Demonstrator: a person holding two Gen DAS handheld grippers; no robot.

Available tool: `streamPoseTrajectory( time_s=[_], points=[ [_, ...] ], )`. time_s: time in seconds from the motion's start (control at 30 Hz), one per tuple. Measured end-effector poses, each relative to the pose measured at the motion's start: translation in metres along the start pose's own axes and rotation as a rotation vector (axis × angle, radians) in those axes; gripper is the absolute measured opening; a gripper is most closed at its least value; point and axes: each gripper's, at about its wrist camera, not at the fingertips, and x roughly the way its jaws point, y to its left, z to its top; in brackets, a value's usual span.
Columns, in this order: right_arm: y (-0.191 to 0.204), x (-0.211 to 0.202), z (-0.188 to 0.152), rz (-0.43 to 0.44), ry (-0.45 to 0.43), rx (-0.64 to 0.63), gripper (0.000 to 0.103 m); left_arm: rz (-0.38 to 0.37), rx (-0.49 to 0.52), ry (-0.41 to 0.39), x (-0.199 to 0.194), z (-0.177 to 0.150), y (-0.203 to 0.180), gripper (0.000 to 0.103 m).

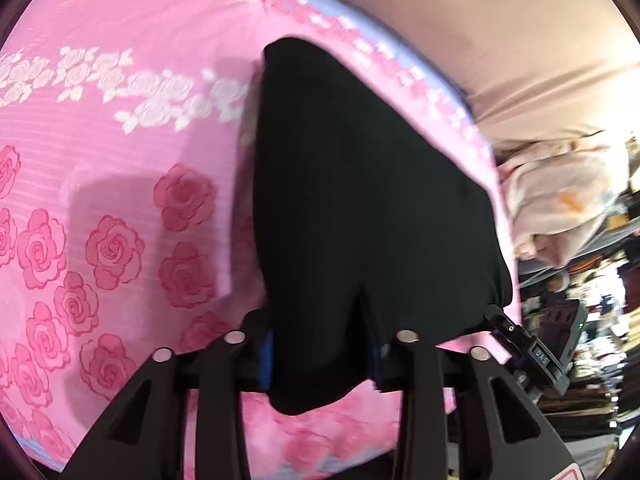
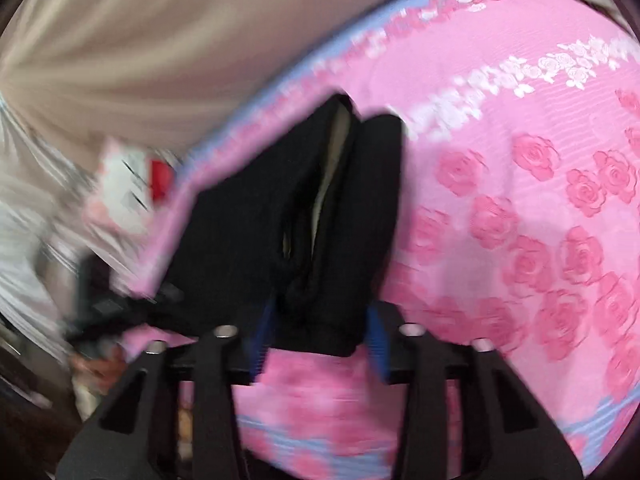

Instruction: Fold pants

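Your left gripper (image 1: pixel 324 360) pinches the near edge of the folded black fabric pants (image 1: pixel 360 200) lying on the pink rose-patterned bedspread (image 1: pixel 120 200). Your right gripper (image 2: pixel 320 344) straddles a thick bunch; whether it bites is unclear, so layers may slip and the fold skew.

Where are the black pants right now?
The black pants lie on the pink rose-print sheet, near its blue-trimmed edge, with their near end between the fingers of both the left claw and right claw.
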Motion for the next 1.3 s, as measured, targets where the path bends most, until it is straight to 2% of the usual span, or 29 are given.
streamPoseTrajectory(
  time_s=[0.07,0.1,0.13,0.17,0.2,0.23,0.3,0.43,0.47,0.5,0.53,0.57,0.6,0.67,0.7,0.8,0.9,1.0,1.13,1.2,1.3],
  points=[
    [0.002,-0.015,-0.008,-0.020,-0.046,-0.034,0.059,-0.014,-0.018,-0.002,0.000,0.000,0.002,0.050],
    [0.009,-0.028,-0.015,-0.096,-0.096,-0.109,0.063,-0.007,-0.017,-0.011,-0.005,0.000,0.002,0.058],
    [0.017,-0.038,-0.021,-0.169,-0.143,-0.184,0.066,0.006,-0.016,-0.028,-0.009,-0.001,0.002,0.071],
    [0.023,-0.045,-0.028,-0.238,-0.179,-0.254,0.067,0.020,-0.010,-0.052,-0.012,-0.001,0.001,0.075],
    [0.033,-0.049,-0.037,-0.312,-0.208,-0.357,0.067,0.042,-0.002,-0.073,-0.016,-0.002,0.001,0.075],
    [0.038,-0.050,-0.044,-0.348,-0.224,-0.414,0.066,0.076,0.010,-0.086,-0.017,-0.003,-0.001,0.078],
    [0.054,-0.047,-0.060,-0.436,-0.265,-0.567,0.066,0.088,0.010,-0.083,-0.017,-0.003,0.000,0.080],
    [0.071,-0.023,-0.081,-0.570,-0.265,-0.805,0.065,0.106,-0.021,-0.086,-0.016,-0.009,-0.004,0.080],
    [0.071,-0.016,-0.082,-0.594,-0.258,-0.844,0.064,0.112,-0.016,-0.093,-0.020,-0.015,-0.005,0.080],
    [0.070,-0.009,-0.082,-0.613,-0.259,-0.876,0.055,0.120,-0.010,-0.100,-0.024,-0.018,-0.007,0.080],
    [0.073,-0.003,-0.081,-0.625,-0.260,-0.886,0.051,0.134,0.003,-0.111,-0.026,-0.020,-0.010,0.080],
    [0.073,0.002,-0.079,-0.639,-0.263,-0.900,0.050,0.152,0.018,-0.118,-0.024,-0.020,-0.014,0.081],
    [0.074,0.007,-0.076,-0.654,-0.266,-0.915,0.045,0.173,0.034,-0.122,-0.024,-0.021,-0.015,0.082],
    [0.072,0.015,-0.069,-0.688,-0.262,-0.907,0.044,0.252,0.062,-0.124,-0.017,-0.021,-0.019,0.083],
    [0.071,0.017,-0.064,-0.685,-0.258,-0.888,0.043,0.295,0.076,-0.125,-0.012,-0.022,-0.020,0.083],
    [0.061,0.007,-0.050,-0.603,-0.237,-0.758,0.022,0.328,0.081,-0.115,-0.004,-0.023,-0.017,0.087],
    [0.034,-0.008,-0.037,-0.465,-0.217,-0.509,0.022,0.330,0.090,-0.116,-0.002,-0.023,-0.015,0.092],
    [0.016,-0.008,-0.034,-0.368,-0.212,-0.378,0.026,0.355,0.126,-0.116,0.002,-0.024,-0.018,0.096],
    [0.025,-0.021,-0.031,-0.325,-0.208,-0.388,0.027,0.328,0.095,-0.123,-0.007,-0.022,-0.018,0.095],
    [0.032,-0.019,-0.033,-0.364,-0.208,-0.442,0.031,0.344,0.107,-0.151,-0.011,-0.022,-0.020,0.095],
    [0.030,-0.001,-0.031,-0.398,-0.196,-0.473,0.030,0.375,0.106,-0.128,0.003,-0.018,-0.016,0.097]
  ],
)
